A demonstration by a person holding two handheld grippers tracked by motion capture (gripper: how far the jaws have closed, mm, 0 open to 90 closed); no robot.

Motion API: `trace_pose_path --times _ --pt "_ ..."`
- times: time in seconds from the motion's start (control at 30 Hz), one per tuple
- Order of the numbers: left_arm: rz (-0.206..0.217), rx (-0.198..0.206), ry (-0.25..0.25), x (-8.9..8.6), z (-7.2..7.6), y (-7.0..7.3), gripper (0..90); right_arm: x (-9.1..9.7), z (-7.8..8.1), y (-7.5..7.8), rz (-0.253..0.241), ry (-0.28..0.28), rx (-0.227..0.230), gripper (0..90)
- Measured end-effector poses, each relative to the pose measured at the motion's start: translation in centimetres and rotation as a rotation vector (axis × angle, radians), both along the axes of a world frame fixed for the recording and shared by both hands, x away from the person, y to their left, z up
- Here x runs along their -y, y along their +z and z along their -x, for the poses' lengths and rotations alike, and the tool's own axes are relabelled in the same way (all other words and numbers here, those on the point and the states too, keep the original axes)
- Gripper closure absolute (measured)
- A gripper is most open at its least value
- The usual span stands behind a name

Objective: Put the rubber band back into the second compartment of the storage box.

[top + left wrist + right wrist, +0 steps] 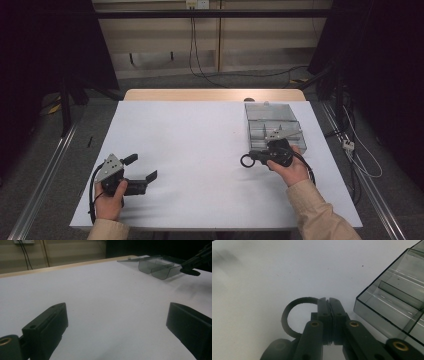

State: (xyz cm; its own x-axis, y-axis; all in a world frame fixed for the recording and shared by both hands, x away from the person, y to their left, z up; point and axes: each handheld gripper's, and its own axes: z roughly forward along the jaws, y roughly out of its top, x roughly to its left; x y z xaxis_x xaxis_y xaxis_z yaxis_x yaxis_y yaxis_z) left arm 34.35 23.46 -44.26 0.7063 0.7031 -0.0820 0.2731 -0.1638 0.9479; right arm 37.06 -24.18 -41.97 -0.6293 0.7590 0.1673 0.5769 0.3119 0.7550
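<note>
Beside the clear box (274, 127) on the white worktop (200, 145), the right gripper (329, 302) is pinching a black ring (287, 315) tight, ready to lift it. Far away, the left gripper (142, 170) is waiting, fingers (47, 327) spread and holding nothing.

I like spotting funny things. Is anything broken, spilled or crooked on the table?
Nothing stands out. The clear smoky plastic compartment box sits flat on the white table with its lid open, undamaged. The right gripper is shut on a thin black rubber ring; nothing has spilled.
</note>
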Motion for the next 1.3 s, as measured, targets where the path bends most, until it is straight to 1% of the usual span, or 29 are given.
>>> trace_pose_path --times 0.07,0.23,0.63,0.87,1.13,1.3 --pt "-0.005 0.006 -0.004 0.0 0.0 0.0 3.7 0.1 -0.1 0.1 0.003 -0.001 0.002 88.2" --pt "-0.004 0.006 -0.004 -0.1 0.0 0.0 3.7 0.3 -0.3 0.4 0.007 -0.003 0.003 88.3" --pt "0.0 0.003 -0.003 0.0 0.0 0.0 3.6 1.1 -0.8 0.9 -0.004 -0.017 0.001 88.2" --pt "-0.006 0.006 -0.006 -0.1 -0.1 0.0 3.6 1.5 -1.3 1.2 -0.011 -0.023 0.005 88.2" --pt "-0.006 0.005 -0.006 -0.1 -0.1 0.0 3.6 2.0 -1.8 1.5 -0.003 -0.038 0.01 88.3" --pt "-0.007 0.006 -0.005 -0.1 -0.1 0.0 3.7 2.4 -2.2 1.6 -0.007 -0.047 0.01 88.2"
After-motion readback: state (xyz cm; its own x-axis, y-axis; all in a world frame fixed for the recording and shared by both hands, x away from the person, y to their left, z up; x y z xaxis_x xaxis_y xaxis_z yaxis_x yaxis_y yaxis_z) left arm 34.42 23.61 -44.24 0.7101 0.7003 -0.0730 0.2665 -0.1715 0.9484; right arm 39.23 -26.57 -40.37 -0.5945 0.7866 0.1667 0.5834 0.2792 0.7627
